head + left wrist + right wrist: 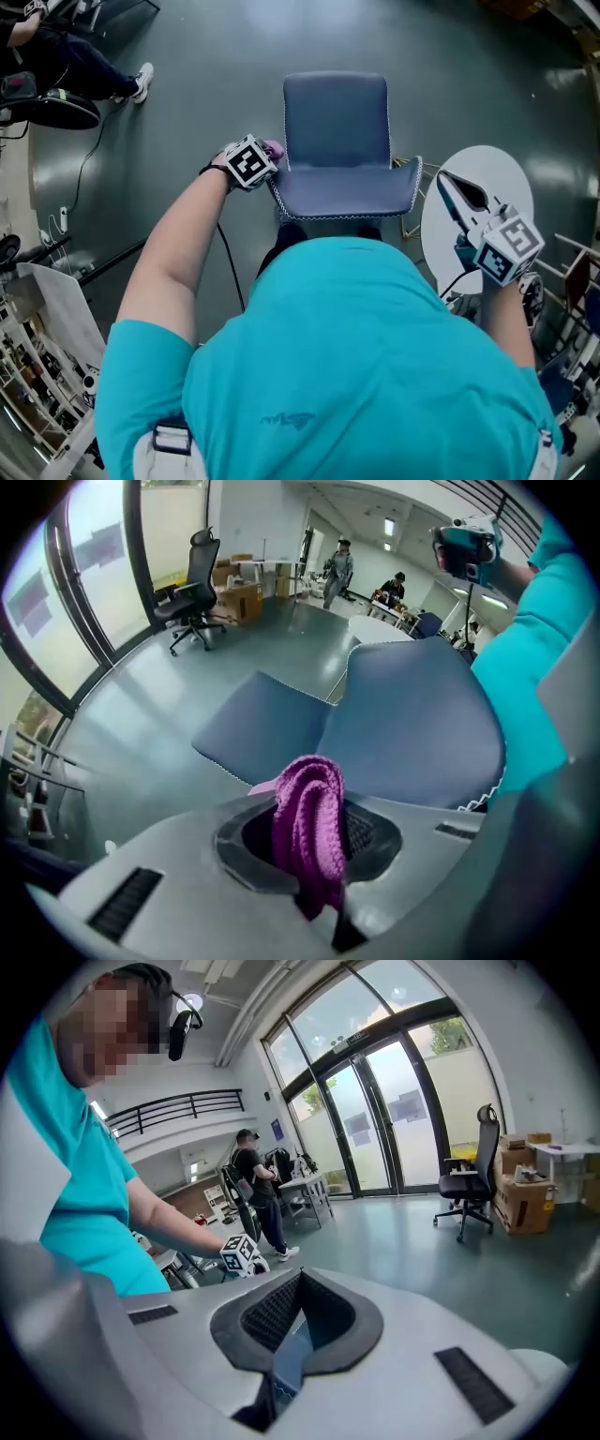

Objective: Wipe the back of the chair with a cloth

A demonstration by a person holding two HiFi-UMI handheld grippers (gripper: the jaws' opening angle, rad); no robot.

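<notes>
A blue chair stands right in front of me, its seat farther off and its back nearer. My left gripper is at the back's left upper corner, shut on a purple knitted cloth. In the left gripper view the cloth hangs bunched between the jaws of the left gripper, just short of the chair back. My right gripper hovers over a white round table to the right of the chair. Its jaws meet with nothing between them.
The white round table stands close to the chair's right side. A seated person's legs and a floor cable are at the far left. A black office chair stands by the windows. Shelving crowds the lower left.
</notes>
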